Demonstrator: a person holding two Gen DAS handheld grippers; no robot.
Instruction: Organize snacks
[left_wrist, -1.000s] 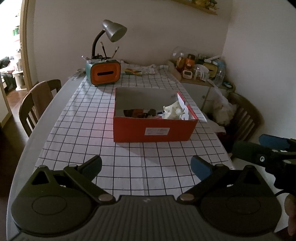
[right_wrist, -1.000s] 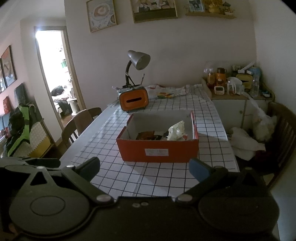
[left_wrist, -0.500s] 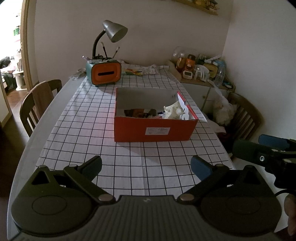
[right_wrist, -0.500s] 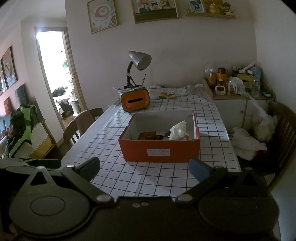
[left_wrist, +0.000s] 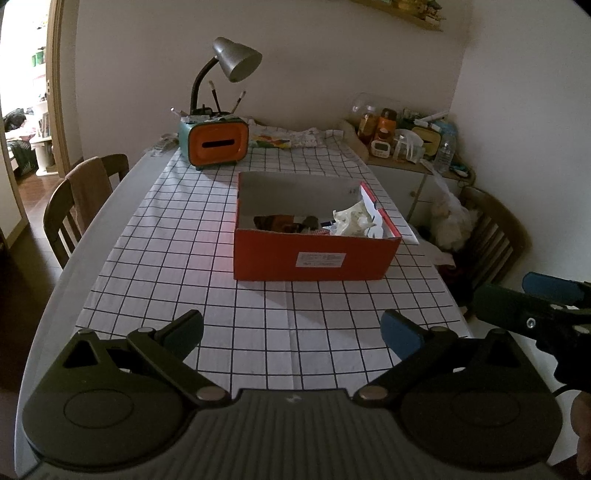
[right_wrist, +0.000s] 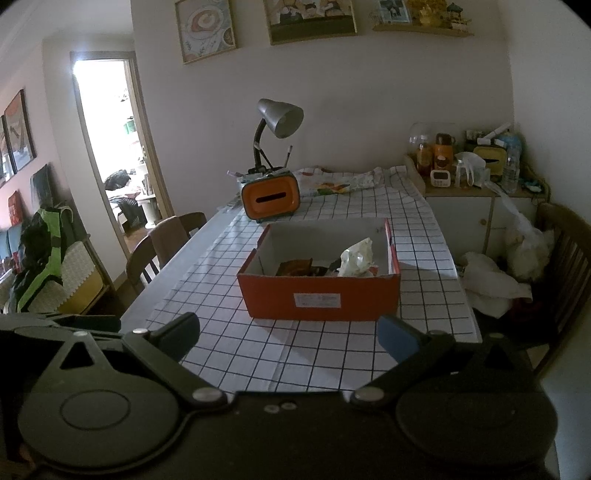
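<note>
snacks (left_wrist: 354, 221) in orange box (left_wrist: 314, 260), grippers apart

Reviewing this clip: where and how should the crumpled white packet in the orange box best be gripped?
Probably at its raised, crumpled top, coming down from above. The white packet pokes up past the rim of the orange box, near the right wall, so a side approach would likely hit cardboard. Its peak looks thin enough to pinch. Both the left hand-held gripper and right hand-held gripper are open and empty.

Colours on the table
Orange-red box (left_wrist: 314, 258), white label; white tablecloth (left_wrist: 177, 236), black grid; orange-fronted teal holder (left_wrist: 216, 144); grey lamp (left_wrist: 236, 59).
</note>
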